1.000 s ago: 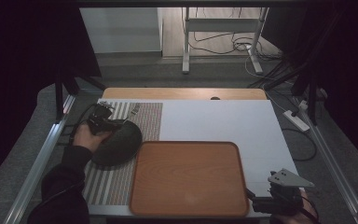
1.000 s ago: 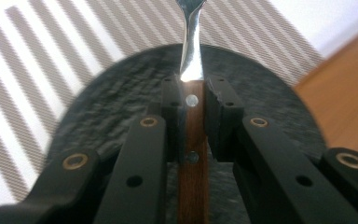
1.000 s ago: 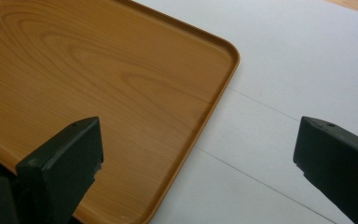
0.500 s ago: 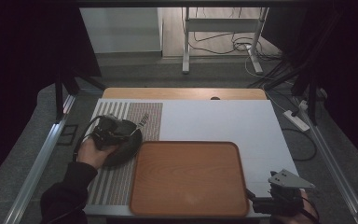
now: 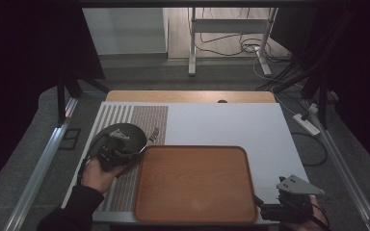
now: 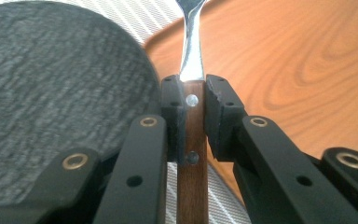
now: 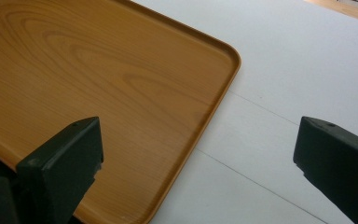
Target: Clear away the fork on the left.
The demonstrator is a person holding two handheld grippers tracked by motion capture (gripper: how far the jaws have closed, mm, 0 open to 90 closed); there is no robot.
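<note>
High view looks down; both close gripper views share the tray (image 5: 192,187)

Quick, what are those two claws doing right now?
Left claw: closed on a wooden-handled utensil.
Right claw: open, holding nothing.

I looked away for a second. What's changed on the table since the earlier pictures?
The left gripper moved off the striped mat's far end toward the wooden tray, clamped on a wooden-handled utensil. The dark round plate shifted slightly. The tray and the open right gripper stayed put.
</note>
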